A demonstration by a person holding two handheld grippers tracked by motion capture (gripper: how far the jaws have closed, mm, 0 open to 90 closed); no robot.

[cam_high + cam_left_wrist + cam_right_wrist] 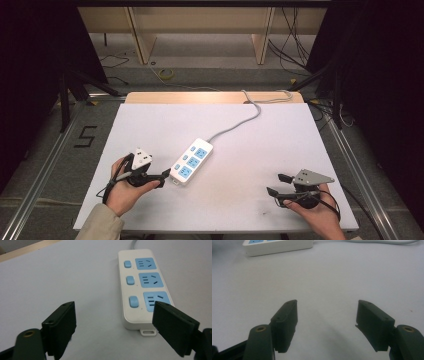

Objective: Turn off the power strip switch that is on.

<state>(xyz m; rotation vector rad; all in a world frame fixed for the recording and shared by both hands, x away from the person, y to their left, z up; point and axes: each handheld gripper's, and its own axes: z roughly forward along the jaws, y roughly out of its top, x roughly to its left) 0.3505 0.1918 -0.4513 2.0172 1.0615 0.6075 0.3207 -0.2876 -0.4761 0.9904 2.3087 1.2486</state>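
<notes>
A white power strip (191,160) with three blue sockets and three blue switches lies slantwise near the middle of the white table top (260,150). Its grey cable (240,122) runs off over the far edge. My left gripper (164,179) sits low at the strip's near end, jaws open and holding nothing. In the left gripper view the strip (142,287) lies just ahead, and the right-hand jaw of the left gripper (113,312) overlaps its nearest socket. My right gripper (275,183) rests open at the near right, over bare table. The right gripper view has its jaws (327,305) wide apart and the strip (277,246) far off.
Behind the table's wooden far edge (215,96) stand shelf legs (140,35), with loose cables and a yellow coil (166,74) on the floor. Metal rails run along both sides. A black "5" (86,136) marks the floor at the left.
</notes>
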